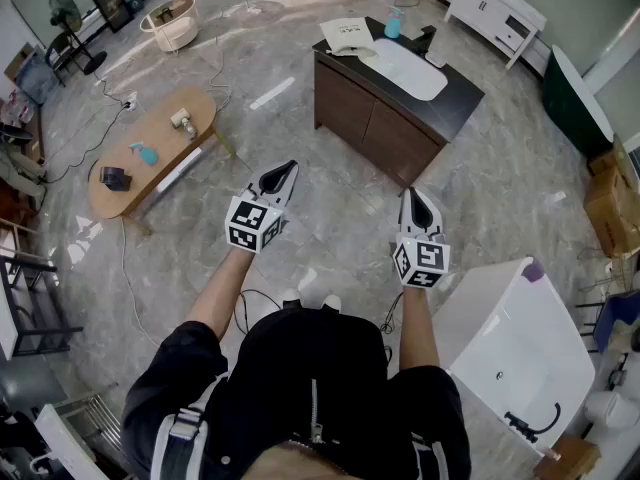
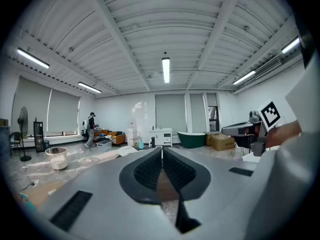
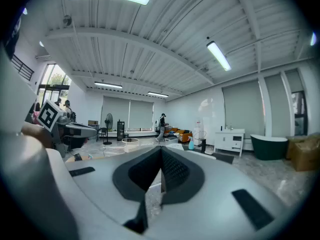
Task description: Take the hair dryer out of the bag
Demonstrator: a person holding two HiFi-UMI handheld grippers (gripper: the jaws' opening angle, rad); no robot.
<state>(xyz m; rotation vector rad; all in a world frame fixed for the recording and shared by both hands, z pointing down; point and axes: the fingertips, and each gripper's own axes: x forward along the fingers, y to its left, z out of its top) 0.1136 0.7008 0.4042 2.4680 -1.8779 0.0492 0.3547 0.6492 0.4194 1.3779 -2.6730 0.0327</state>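
I hold both grippers out level over the floor, well short of a dark cabinet (image 1: 372, 118) with a white sink top. A flat white bag-like thing (image 1: 348, 35) lies on the cabinet's far left corner. No hair dryer shows in any view. My left gripper (image 1: 284, 174) is shut with nothing between its jaws. The left gripper view shows those jaws (image 2: 161, 151) pressed together. My right gripper (image 1: 413, 200) is also shut and empty, and its own view shows the pads (image 3: 161, 153) meeting. The right gripper's marker cube (image 2: 270, 114) shows at the right of the left gripper view.
A blue spray bottle (image 1: 393, 26) and a black fixture (image 1: 428, 40) stand on the cabinet. An oval wooden table (image 1: 150, 148) with small items stands to the left. A white bathtub (image 1: 510, 353) sits near right. Cables run over the floor. A person (image 2: 91, 129) walks far off.
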